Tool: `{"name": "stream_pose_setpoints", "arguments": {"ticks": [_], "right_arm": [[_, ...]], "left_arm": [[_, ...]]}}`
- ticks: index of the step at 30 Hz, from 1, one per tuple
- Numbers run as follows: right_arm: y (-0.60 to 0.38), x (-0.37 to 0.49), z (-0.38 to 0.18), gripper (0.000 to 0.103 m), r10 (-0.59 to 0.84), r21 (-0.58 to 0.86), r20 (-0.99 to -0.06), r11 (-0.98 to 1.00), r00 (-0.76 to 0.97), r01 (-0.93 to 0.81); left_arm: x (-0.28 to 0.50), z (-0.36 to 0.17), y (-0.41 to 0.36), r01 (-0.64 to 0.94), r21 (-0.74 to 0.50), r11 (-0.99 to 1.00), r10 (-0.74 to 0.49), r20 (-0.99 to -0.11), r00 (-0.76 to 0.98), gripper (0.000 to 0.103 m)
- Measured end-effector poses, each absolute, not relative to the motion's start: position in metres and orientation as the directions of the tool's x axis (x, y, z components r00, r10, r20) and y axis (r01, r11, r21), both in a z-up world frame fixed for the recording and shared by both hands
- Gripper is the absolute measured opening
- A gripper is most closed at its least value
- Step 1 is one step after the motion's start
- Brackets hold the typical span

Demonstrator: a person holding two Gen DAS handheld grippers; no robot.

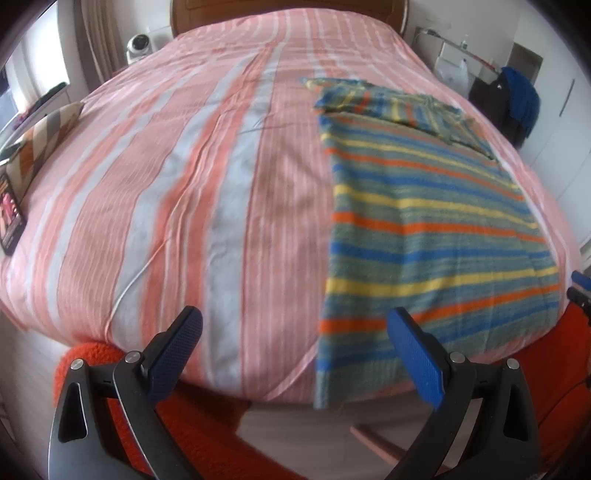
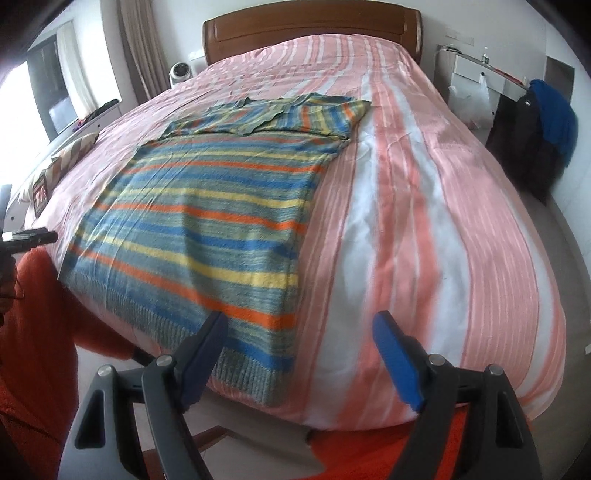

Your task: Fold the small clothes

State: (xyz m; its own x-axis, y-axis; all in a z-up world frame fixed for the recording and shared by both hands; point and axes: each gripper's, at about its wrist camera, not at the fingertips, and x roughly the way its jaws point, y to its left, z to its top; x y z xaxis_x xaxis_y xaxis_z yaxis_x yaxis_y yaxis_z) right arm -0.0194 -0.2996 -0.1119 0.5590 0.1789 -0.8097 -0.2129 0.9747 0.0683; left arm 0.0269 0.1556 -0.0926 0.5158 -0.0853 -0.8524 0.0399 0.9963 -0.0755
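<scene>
1. Striped sweater (image 2: 207,206), knitted in blue, yellow, orange and grey-green bands, is laid flat on the bed cover (image 2: 424,221), with its ribbed hem at the near edge of the bed and its collar end toward the wooden headboard (image 2: 310,33).
2. The upper part of the sweater is seen folded across itself, so that a sleeve lies over the chest.
3. The left gripper (image 1: 295,354) is held with its fingers spread wide apart and nothing between them; it is seen over the near edge of the bed, the sweater's hem corner lying just beside its right finger (image 1: 417,365).
4. The right gripper (image 2: 303,365) is likewise held wide open and empty, with its left finger (image 2: 201,363) over the sweater's hem corner; contact cannot be told.
5. A patterned cushion (image 1: 40,140) is seen at the far left side of the bed.
6. Dark and blue clothing (image 2: 546,129) is hung on furniture beside the bed.
</scene>
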Motion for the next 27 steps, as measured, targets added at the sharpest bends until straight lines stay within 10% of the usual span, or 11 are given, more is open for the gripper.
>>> {"name": "stream_pose_setpoints", "arguments": {"ticks": [27], "right_arm": [[-0.295, -0.025, -0.110, 0.080, 0.220, 0.111, -0.794, 0.969, 0.567, -0.221]], "left_arm": [[0.025, -0.102, 0.151, 0.034, -0.094, 0.995, -0.099, -0.880, 0.465, 0.100]]}}
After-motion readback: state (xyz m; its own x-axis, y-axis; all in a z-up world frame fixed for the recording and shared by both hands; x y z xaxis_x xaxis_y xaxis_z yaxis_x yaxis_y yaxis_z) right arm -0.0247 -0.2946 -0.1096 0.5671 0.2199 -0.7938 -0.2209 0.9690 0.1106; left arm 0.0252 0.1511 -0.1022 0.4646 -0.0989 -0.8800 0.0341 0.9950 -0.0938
